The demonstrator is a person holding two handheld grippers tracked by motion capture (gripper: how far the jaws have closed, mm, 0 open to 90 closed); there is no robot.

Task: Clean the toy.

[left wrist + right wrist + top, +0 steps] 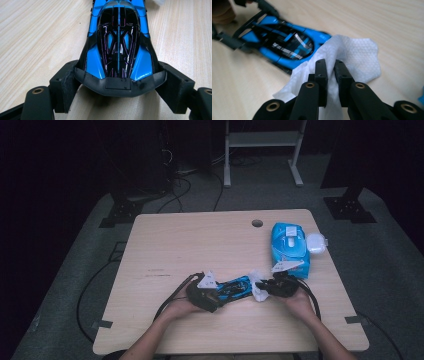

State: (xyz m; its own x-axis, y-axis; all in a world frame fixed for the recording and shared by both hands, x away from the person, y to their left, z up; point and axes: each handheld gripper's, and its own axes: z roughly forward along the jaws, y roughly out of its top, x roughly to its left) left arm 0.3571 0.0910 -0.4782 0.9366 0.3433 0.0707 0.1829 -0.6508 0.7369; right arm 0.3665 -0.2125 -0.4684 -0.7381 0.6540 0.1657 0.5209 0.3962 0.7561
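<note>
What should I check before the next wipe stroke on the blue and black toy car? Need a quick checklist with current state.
1. Left gripper clamped on the rear end of the blue and black toy car: ok, both jaws press its black rear edge.
2. Right gripper pinching the white textured wet wipe: ok, jaws shut on it.
3. Wipe on the car: ok, it overlaps the car's front end.
4. Car flat on the light wooden table: cannot tell, its underside is hidden.
5. Blue wet-wipe pack out of the stroke path: ok, it lies behind the right gripper.
</note>
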